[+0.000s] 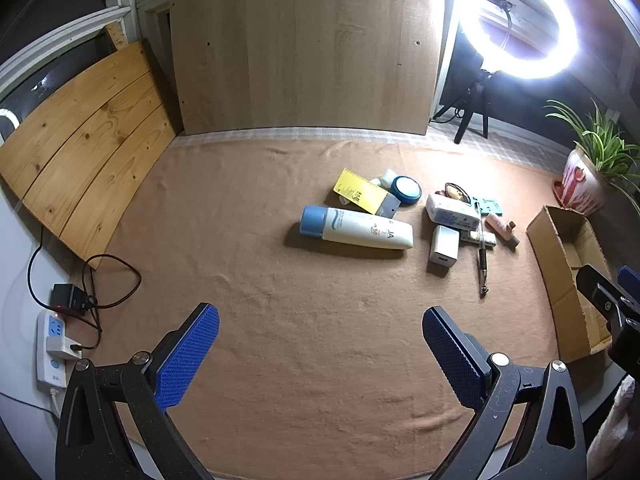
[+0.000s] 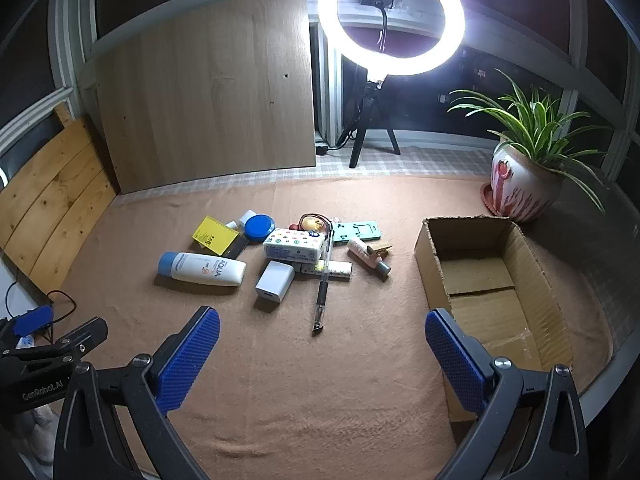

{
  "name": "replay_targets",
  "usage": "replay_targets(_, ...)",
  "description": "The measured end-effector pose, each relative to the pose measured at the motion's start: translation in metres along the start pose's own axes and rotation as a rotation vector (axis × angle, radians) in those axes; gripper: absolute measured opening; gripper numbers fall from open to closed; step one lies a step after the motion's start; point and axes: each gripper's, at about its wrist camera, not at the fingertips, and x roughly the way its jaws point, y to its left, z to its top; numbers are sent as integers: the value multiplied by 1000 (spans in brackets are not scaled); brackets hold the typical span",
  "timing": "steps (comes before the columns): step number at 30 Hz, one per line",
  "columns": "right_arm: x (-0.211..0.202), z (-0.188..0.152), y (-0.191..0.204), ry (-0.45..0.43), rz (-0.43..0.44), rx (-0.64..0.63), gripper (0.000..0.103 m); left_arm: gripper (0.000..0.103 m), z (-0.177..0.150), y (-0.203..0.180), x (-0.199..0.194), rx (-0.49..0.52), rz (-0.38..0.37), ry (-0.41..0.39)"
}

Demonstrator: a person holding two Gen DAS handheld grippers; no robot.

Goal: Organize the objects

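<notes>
Left gripper (image 1: pixel 321 344) and right gripper (image 2: pixel 322 346) hang spread wide, empty; sunscreen bottle (image 2: pixel 202 269) lies near the seemingly empty cardboard box (image 2: pixel 532 256).

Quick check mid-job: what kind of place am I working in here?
Probably a home balcony or window nook set up for recording: a potted plant by the windows, a ring light on a tripod, and a blanket-covered table.

A yellow card (image 2: pixel 215 231) covers part of a dark thing beneath it, and the small yellow toy (image 2: pixel 310 223) sits half hidden behind the tissue pack (image 2: pixel 294 245).
</notes>
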Motion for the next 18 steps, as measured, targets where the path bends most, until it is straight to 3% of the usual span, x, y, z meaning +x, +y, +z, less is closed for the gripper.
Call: replay_targets(18,2,1,6,1,7,-19,95,103,7,3,-5,5,-3,-20)
